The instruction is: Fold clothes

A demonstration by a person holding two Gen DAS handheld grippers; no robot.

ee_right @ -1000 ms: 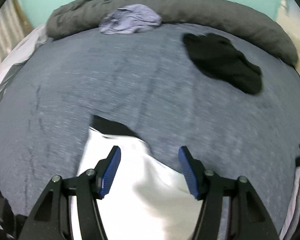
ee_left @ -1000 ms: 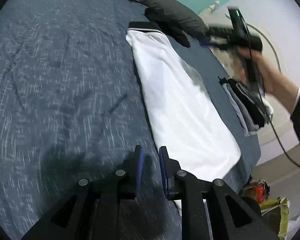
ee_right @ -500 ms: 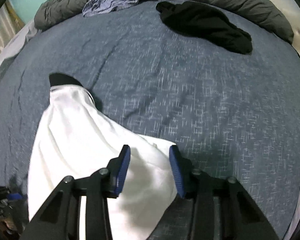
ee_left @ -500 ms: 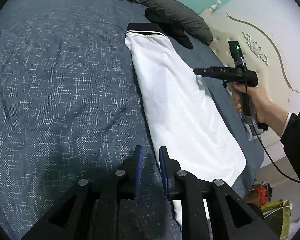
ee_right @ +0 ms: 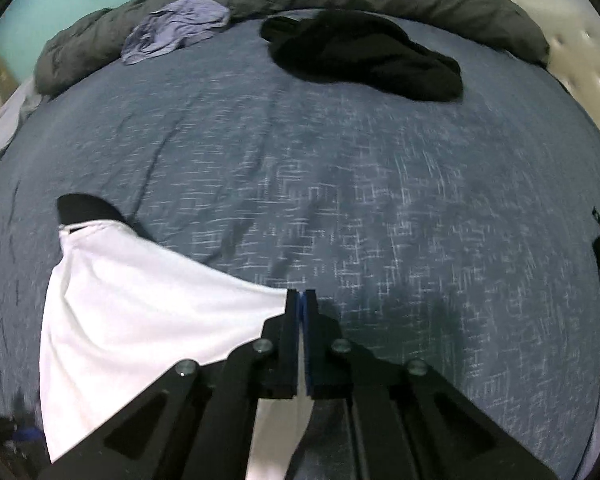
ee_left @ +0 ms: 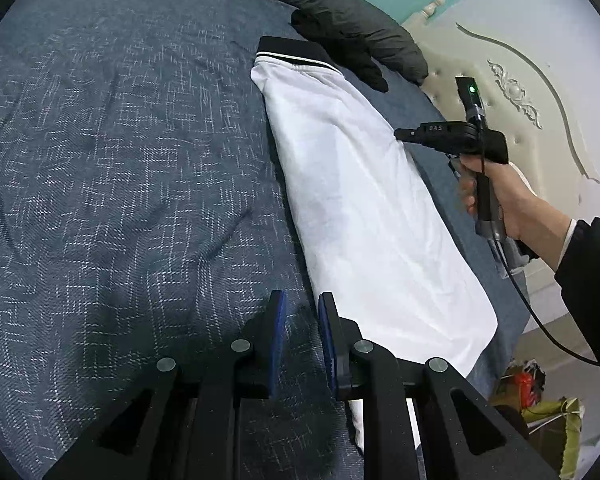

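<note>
Black garment [ee_right: 364,60] and lilac cloth [ee_right: 176,28] lie beyond white garment [ee_right: 140,312].

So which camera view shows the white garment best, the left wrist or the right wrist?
The left wrist view. There the white garment lies almost full length on the bed, from its black collar to its near end. The right wrist view shows only one part of it, pulled to a point where the right gripper has shut on its edge.

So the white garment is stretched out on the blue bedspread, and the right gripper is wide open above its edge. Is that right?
Not quite. The right gripper is shut, pinching the edge of the white garment, as the right wrist view shows; its jaws have just been closing. The garment does lie stretched out on the blue bedspread.
</note>
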